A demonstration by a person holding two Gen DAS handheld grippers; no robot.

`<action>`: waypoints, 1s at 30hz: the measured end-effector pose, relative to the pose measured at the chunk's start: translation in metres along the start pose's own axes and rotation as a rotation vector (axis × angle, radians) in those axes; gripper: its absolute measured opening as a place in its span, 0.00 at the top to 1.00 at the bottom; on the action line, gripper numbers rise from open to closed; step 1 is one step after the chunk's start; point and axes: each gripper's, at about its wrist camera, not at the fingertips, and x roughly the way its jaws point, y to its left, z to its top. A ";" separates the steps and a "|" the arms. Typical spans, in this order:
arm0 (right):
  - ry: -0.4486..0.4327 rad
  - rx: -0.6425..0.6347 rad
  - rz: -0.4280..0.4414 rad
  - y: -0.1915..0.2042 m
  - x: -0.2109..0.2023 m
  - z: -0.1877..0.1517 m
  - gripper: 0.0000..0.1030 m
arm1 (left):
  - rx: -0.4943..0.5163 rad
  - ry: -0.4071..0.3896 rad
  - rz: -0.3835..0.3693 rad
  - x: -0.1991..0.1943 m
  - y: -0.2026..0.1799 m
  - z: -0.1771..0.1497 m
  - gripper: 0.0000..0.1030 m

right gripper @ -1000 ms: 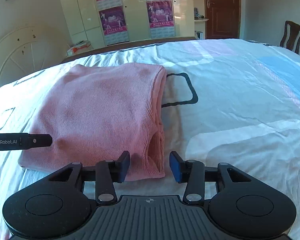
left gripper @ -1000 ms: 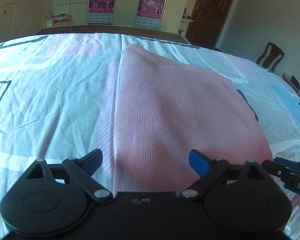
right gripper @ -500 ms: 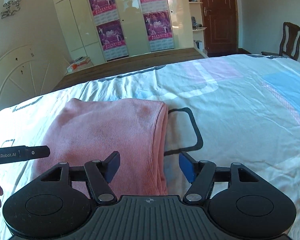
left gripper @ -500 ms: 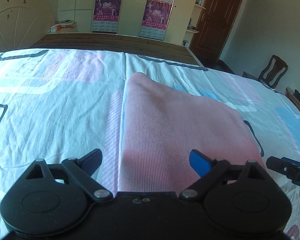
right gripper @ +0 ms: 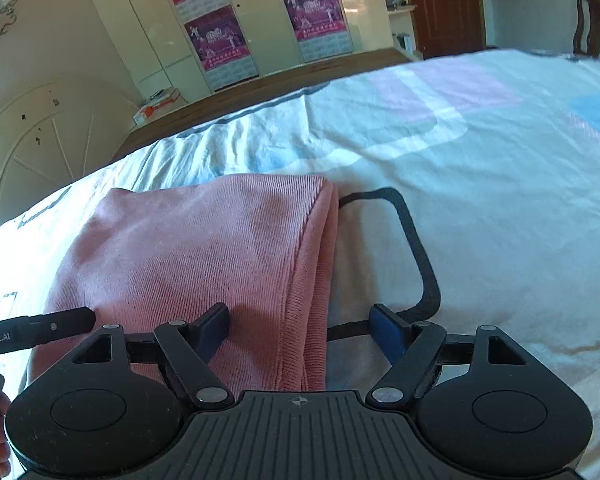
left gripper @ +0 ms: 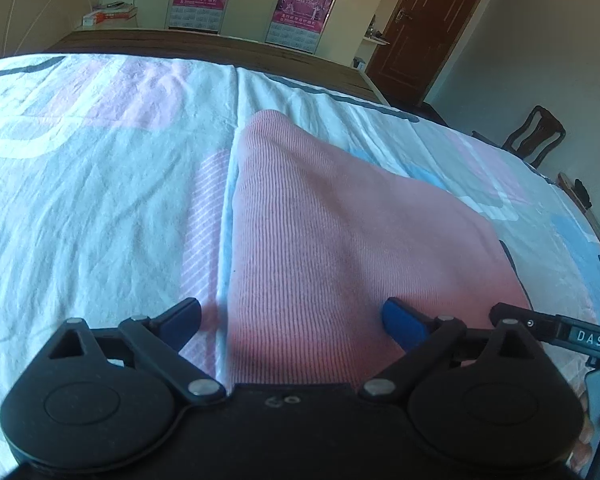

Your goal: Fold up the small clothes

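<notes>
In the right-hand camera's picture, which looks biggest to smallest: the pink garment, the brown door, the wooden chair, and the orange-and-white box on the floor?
1. pink garment, nearest the camera, which inflates it
2. brown door
3. wooden chair, partly cut off
4. orange-and-white box

Door, chair and box are all far away, so true sizes remain unsure.

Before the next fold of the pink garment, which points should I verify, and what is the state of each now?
1. Left gripper open: ok, jaws wide apart.
2. Right gripper open: ok, jaws wide apart.
3. Both grippers free of cloth: ok, neither pinches anything.
4. Pink garment lying flat on the bedsheet: ok, a smooth folded rectangle, layered edge on its right.
5. Near edge of the garment visible for grasping: cannot tell, both gripper bodies hide it.
6. Jaws astride the side edges: ok, the left gripper spans the left edge, the right gripper the right edge.
</notes>
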 end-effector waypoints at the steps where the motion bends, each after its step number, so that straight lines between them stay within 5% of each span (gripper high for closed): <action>1: -0.008 0.017 0.018 -0.004 0.001 0.000 0.26 | -0.013 0.006 -0.015 0.002 0.002 0.000 0.06; 4: -0.011 0.037 0.066 -0.005 0.002 0.001 0.28 | -0.018 0.015 -0.064 0.005 0.004 -0.001 0.19; 6: 0.020 0.018 0.087 0.002 0.007 0.001 0.52 | -0.013 0.026 -0.088 0.005 0.001 0.000 0.30; 12: 0.048 0.021 0.090 0.013 0.013 0.001 0.78 | -0.009 0.026 -0.097 0.003 -0.004 0.003 0.48; 14: 0.051 0.066 0.122 0.017 0.010 0.002 0.80 | 0.005 0.010 -0.092 -0.004 -0.011 0.006 0.61; 17: 0.017 0.103 0.187 0.029 -0.006 0.003 0.81 | 0.019 -0.008 -0.113 -0.018 -0.014 0.012 0.67; 23: -0.020 0.095 0.269 0.071 -0.031 0.012 0.81 | -0.002 -0.055 -0.117 -0.056 0.008 0.019 0.67; 30: -0.017 0.047 0.365 0.159 -0.032 0.001 0.81 | 0.000 -0.120 -0.044 -0.125 0.079 0.029 0.68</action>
